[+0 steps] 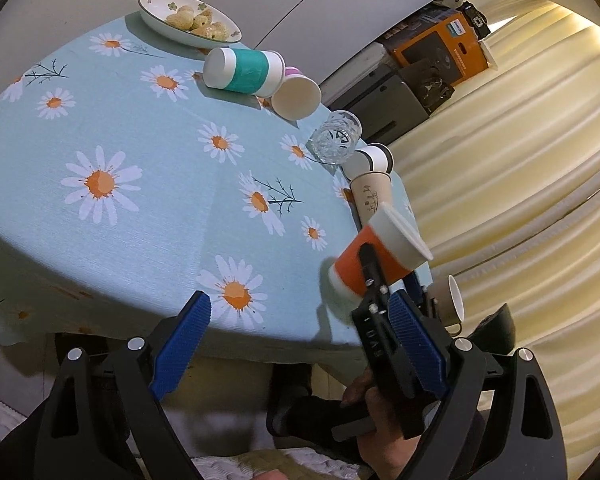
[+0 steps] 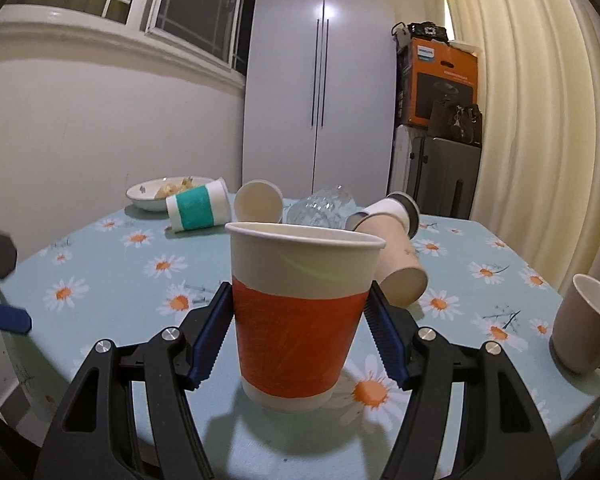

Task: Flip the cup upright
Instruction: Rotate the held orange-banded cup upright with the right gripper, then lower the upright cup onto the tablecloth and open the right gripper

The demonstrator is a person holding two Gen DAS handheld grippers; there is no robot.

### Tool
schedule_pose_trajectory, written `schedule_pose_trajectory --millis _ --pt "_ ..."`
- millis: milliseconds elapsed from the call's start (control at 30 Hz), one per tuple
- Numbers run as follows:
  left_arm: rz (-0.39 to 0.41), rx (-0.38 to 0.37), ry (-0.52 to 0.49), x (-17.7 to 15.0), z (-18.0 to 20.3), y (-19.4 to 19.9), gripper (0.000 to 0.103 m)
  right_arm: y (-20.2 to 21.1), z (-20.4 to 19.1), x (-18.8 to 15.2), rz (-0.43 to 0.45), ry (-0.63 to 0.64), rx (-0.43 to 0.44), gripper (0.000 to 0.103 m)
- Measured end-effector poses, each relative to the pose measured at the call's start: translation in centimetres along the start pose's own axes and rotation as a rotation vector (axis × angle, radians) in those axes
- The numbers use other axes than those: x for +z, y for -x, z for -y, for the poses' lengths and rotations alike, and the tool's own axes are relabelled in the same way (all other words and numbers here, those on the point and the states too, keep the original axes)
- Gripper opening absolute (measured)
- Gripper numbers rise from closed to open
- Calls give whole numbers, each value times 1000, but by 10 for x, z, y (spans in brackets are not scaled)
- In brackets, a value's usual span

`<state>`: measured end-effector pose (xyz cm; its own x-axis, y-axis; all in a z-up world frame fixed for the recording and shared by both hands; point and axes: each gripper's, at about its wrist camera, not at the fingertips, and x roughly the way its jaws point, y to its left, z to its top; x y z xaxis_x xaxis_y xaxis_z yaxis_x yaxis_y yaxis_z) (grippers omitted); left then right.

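An orange-and-white paper cup [image 2: 300,312] stands mouth up between the blue pads of my right gripper [image 2: 300,332], which is shut on it, base close above the daisy tablecloth [image 2: 100,280]. In the left wrist view the same cup [image 1: 380,256] is held by the right gripper [image 1: 374,280] near the table's right edge. My left gripper [image 1: 300,328] is open and empty over the near table edge. A teal-banded cup [image 2: 198,208] [image 1: 244,70], a white cup [image 2: 258,202] [image 1: 296,98], a beige cup [image 2: 396,264] [image 1: 370,198] and a black-rimmed cup [image 2: 392,210] [image 1: 374,158] lie on their sides.
A clear glass [image 2: 322,208] [image 1: 336,138] lies among the cups. A bowl of snacks [image 2: 156,192] [image 1: 188,20] sits at the far side. A grey mug [image 2: 584,324] stands upright at the right. A cabinet, boxes and a curtain stand behind the table.
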<state>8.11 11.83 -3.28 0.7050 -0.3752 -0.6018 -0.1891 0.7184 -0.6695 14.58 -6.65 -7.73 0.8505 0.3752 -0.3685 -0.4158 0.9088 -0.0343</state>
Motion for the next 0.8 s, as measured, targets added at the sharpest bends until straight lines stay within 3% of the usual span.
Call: schedule_pose_trajectory --millis 333,433,800 --pt "7 1 2 0 -1 1 88 1 -3 -7 -42 -9 8 66" --pt "10 11 -5 1 -1 1 88 5 -1 -4 -43 -29 16 74" --pt "26 46 -34 0 1 3 88 32 4 8 -24 -30 18 80"
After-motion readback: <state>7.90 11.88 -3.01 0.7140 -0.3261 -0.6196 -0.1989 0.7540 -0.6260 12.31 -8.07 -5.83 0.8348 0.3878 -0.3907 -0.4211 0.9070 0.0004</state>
